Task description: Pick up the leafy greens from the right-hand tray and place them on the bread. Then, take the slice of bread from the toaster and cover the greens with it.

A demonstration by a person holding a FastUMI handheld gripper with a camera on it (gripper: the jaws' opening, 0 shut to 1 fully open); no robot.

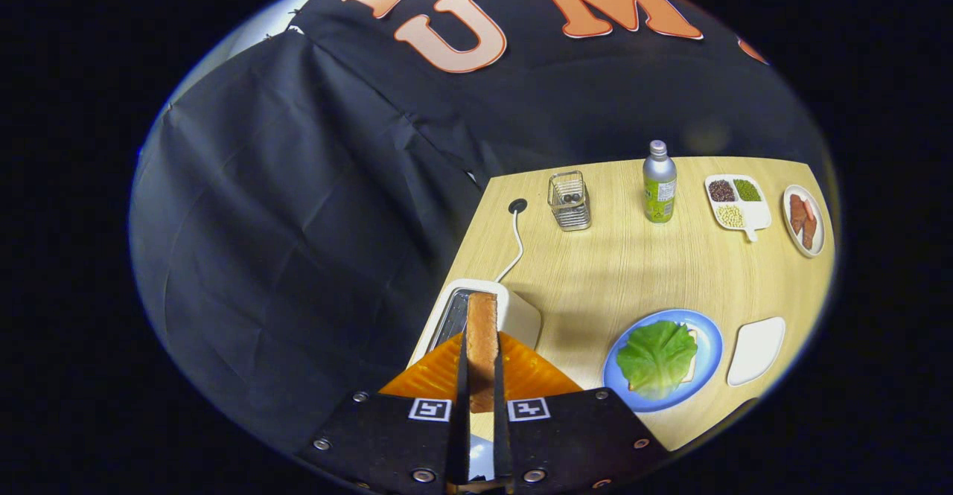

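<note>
My gripper (481,365) is shut on a slice of toasted bread (482,316), which stands on edge between both fingers. The slice is right over the slot of the white toaster (525,320); whether its lower end is still inside the slot is hidden. To the right of the toaster, a blue plate (711,339) sits on the wooden table. On it a leafy green (657,357) lies spread over a slice of bread (692,370), whose edge peeks out beneath the leaf.
A small white tray (756,350) lies right of the blue plate. Along the far side stand a wire basket (569,201), a green-labelled bottle (660,182), a divided dish of beans (737,201) and a plate of reddish slices (804,219). The toaster's cable (514,246) runs back to a table hole.
</note>
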